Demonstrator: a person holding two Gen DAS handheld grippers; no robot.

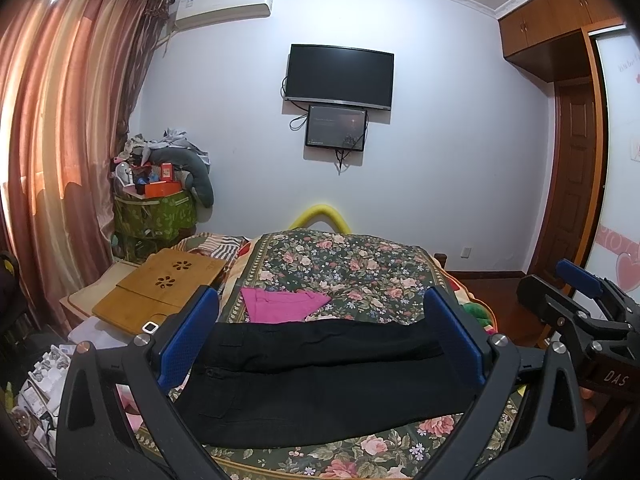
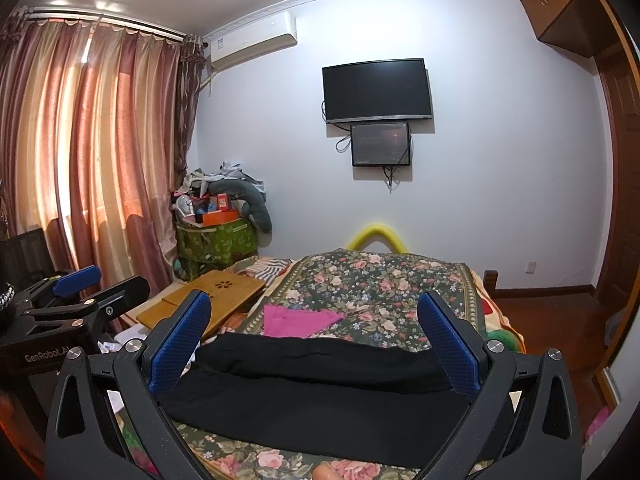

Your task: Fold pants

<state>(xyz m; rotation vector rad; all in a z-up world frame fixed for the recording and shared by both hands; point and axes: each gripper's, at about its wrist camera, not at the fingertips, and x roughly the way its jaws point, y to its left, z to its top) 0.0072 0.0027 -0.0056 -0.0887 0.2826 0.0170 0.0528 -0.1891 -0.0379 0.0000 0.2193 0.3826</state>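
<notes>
Black pants (image 1: 320, 380) lie flat across the floral bedspread (image 1: 344, 268), both legs stretched side by side, waist and pockets to the left. My left gripper (image 1: 320, 328) is open above them, blue pads wide apart and nothing between them. In the right wrist view the same pants (image 2: 316, 392) stretch across the bed below my right gripper (image 2: 316, 332), which is also open and holds nothing. The right gripper (image 1: 580, 300) shows at the right edge of the left wrist view; the left gripper (image 2: 80, 292) shows at the left edge of the right wrist view.
A folded pink garment (image 1: 284, 302) lies on the bed just beyond the pants. A bamboo lap desk (image 1: 160, 284) rests at the bed's left side. A green hamper piled with clutter (image 1: 156, 208) stands by the curtains. A wardrobe (image 1: 576, 120) is at the right.
</notes>
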